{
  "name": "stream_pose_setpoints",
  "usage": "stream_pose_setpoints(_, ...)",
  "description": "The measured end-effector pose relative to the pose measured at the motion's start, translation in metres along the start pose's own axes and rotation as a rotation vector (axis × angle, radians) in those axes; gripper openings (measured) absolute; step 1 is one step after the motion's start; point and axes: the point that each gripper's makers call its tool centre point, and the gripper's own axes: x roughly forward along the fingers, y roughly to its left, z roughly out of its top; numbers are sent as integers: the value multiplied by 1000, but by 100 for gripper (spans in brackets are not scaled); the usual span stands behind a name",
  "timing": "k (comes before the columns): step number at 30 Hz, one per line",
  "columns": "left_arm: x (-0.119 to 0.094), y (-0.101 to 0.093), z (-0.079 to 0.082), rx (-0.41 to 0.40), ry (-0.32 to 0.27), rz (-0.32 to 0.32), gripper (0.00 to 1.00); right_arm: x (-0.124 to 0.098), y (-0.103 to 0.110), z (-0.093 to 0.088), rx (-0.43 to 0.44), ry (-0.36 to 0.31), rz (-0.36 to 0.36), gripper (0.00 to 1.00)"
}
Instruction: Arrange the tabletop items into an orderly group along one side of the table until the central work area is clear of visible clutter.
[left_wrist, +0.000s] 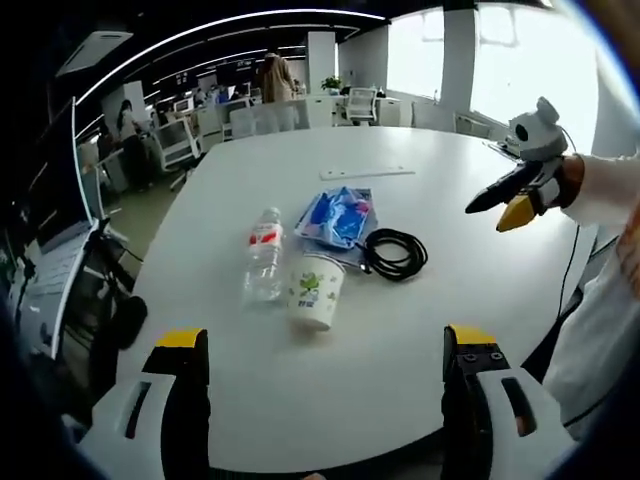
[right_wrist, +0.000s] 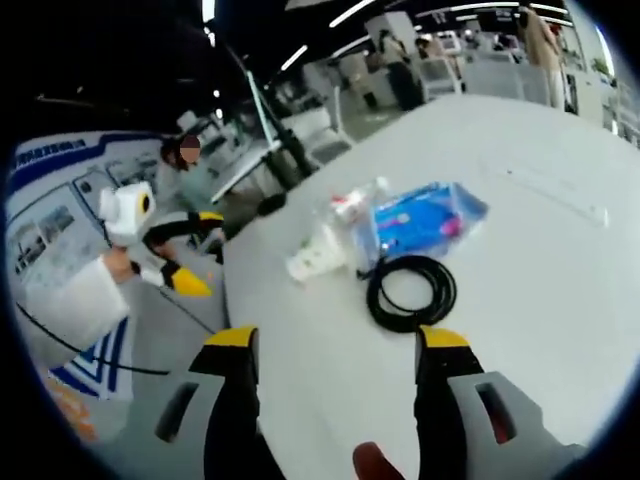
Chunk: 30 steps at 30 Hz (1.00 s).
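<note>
Both grippers hover with jaws spread, holding nothing: left gripper (left_wrist: 325, 350) before one paper cup (left_wrist: 316, 290) and one plastic bottle (left_wrist: 264, 255), right gripper (right_wrist: 336, 350) before one coiled black cable (right_wrist: 411, 291). One blue packet (left_wrist: 337, 216) lies behind them on the white table (left_wrist: 480, 290). A white strip (left_wrist: 366, 173) shows clearly in the left gripper view.

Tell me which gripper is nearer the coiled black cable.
Right, as far as I can judge. The right gripper hovers open just short of the cable. The left gripper, also open, has the paper cup between it and the cable.
</note>
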Motion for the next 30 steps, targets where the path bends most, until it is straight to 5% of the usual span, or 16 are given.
stream_pose_setpoints(6, -3, 5, -9, -14, 15, 8, 100, 3, 9, 66, -75, -71, 39, 58)
stream_pose_setpoints(10, -2, 9, -8, -28, 6, 13, 100, 13, 10, 87, -129, -64, 58, 55)
stream_pose_setpoints(18, 1, 14, -13, -47, 12, 20, 100, 50, -4, 35, -180, 113, 44, 53)
stream_pose_setpoints(21, 1, 18, -19, -67, 15, 27, 100, 63, -14, 22, -196, 141, 24, 50)
stream_pose_setpoints(24, 1, 20, -24, -92, 12, 30, 100, 77, -25, 19, -319, 123, -8, 46)
stream_pose_setpoints(30, 0, 21, -23, -142, -16, 39, 100, 105, -27, -2, -278, 163, 38, 45)
